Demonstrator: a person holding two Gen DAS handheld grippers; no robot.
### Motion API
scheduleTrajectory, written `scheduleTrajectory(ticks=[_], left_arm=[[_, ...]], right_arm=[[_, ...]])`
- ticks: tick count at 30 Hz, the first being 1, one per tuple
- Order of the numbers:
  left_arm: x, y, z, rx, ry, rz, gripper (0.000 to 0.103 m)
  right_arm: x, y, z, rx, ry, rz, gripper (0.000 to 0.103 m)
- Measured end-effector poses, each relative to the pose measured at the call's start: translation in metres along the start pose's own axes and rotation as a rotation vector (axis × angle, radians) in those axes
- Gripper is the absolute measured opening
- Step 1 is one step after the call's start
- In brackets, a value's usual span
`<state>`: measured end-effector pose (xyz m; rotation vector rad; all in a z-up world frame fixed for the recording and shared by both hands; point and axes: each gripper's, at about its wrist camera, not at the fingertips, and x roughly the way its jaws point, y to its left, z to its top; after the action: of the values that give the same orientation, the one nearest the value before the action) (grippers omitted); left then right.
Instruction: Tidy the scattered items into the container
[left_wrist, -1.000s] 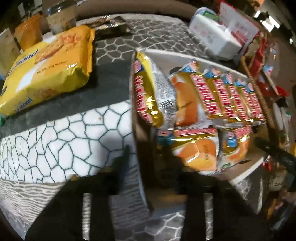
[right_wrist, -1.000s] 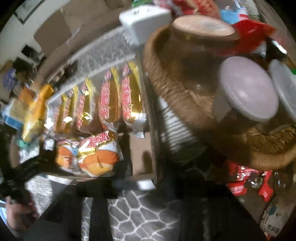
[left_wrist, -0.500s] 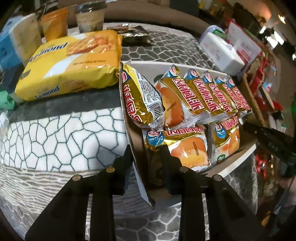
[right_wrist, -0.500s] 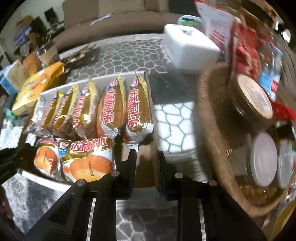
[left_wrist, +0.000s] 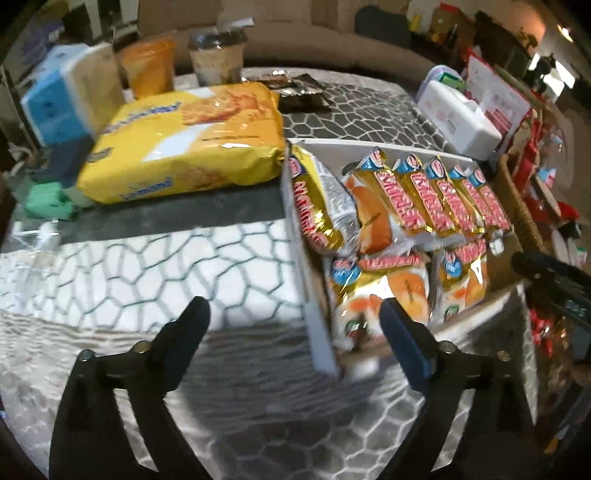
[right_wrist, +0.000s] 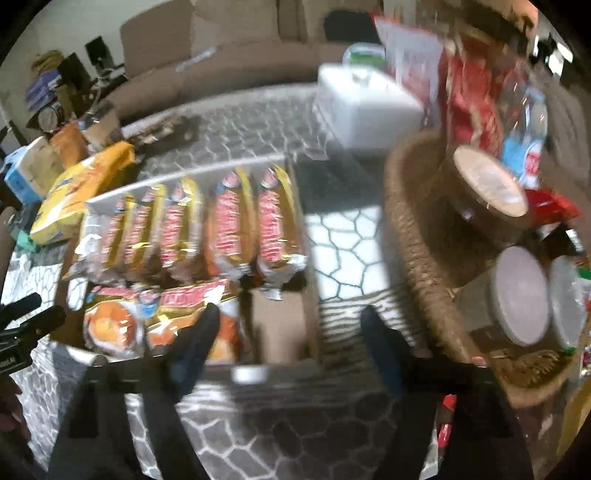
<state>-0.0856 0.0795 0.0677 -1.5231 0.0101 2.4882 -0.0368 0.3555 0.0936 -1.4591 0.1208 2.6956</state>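
A: Black, both of your tools, and both sets of jaws are opening. Your left gripper (left_wrist: 291, 321) stands released with nothing pressed between its fingers; the near left corner of the cardboard box (left_wrist: 314, 325) sits in the gap between them, touched by neither.

B: And the right one?

A: Your right gripper (right_wrist: 288, 325) is also released. Between its fingers you see the bare right end of the box (right_wrist: 280, 325) and its right wall, and no pad presses on either.

B: Where are the snack cakes?

A: Inside the box. Just past your left jaws lie two cake packets (left_wrist: 384, 284) crosswise along the near wall. In the right view those two (right_wrist: 162, 317) sit under and left of your left finger. Beyond them a row of gold-and-red packets (left_wrist: 436, 199) runs side by side toward the far wall, with one packet (left_wrist: 314, 206) tilted against the left wall.

B: What is outside the box?

A: Left of your left jaws and further out, a big yellow biscuit bag (left_wrist: 184, 147) lies on the patterned cloth (left_wrist: 147, 266), just beside the box's far left corner. Right of your right jaws stands a woven basket (right_wrist: 413, 236) holding lidded jars (right_wrist: 521, 295). Beyond the box sits a white tissue box (right_wrist: 365, 107).
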Motion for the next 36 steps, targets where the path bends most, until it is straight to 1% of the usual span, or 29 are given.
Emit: scheduleTrajectory(ticks=[2,4,5,7,8,10,12,13,16,17,18,20,24,27,29,36], left_arm=[[-0.01,0.002,-0.014,-0.008,-0.02,0.026,0.103],[-0.018,0.001,-0.03,-0.008,-0.045,0.04,0.103],[-0.021,0.0,-0.04,-0.006,-0.055,0.051,0.103],[-0.022,-0.002,-0.056,-0.013,-0.059,0.061,0.103],[-0.021,-0.001,-0.066,-0.034,-0.061,0.058,0.103],[-0.019,0.001,-0.077,-0.066,-0.069,0.069,0.103],[-0.016,0.003,-0.084,-0.108,-0.09,0.082,0.103],[-0.015,0.006,-0.089,-0.135,-0.102,0.09,0.103],[-0.01,0.012,-0.098,-0.155,-0.115,0.107,0.103],[-0.007,0.014,-0.101,-0.16,-0.113,0.116,0.103],[-0.005,0.014,-0.104,-0.16,-0.113,0.125,0.103],[0.0,0.015,-0.107,-0.16,-0.104,0.137,0.103],[0.009,0.016,-0.11,-0.176,-0.086,0.135,0.103],[0.015,0.012,-0.111,-0.16,-0.082,0.147,0.103],[0.017,0.009,-0.113,-0.148,-0.088,0.165,0.103],[0.018,0.007,-0.116,-0.125,-0.101,0.184,0.103]], right_arm=[[-0.006,0.01,-0.013,-0.001,-0.005,0.035,0.087],[-0.009,0.02,-0.03,-0.008,-0.025,0.065,0.091],[-0.008,0.024,-0.038,-0.013,-0.031,0.066,0.093],[-0.005,0.03,-0.048,-0.012,-0.029,0.064,0.093],[-0.003,0.032,-0.054,-0.011,-0.038,0.076,0.093],[0.002,0.036,-0.063,-0.029,-0.036,0.044,0.093],[0.008,0.038,-0.073,-0.032,-0.043,0.057,0.093],[0.011,0.039,-0.077,-0.036,-0.043,0.048,0.094],[0.018,0.044,-0.088,-0.073,-0.053,0.056,0.095],[0.02,0.045,-0.09,-0.077,-0.053,0.049,0.097],[0.021,0.045,-0.091,-0.074,-0.052,0.049,0.099],[0.022,0.042,-0.093,-0.049,-0.063,0.067,0.101],[0.029,0.041,-0.095,-0.061,-0.055,0.057,0.101],[0.031,0.037,-0.096,-0.053,-0.057,0.061,0.101],[0.034,0.035,-0.097,-0.05,-0.05,0.058,0.101],[0.039,0.034,-0.1,-0.055,-0.05,0.051,0.102]])
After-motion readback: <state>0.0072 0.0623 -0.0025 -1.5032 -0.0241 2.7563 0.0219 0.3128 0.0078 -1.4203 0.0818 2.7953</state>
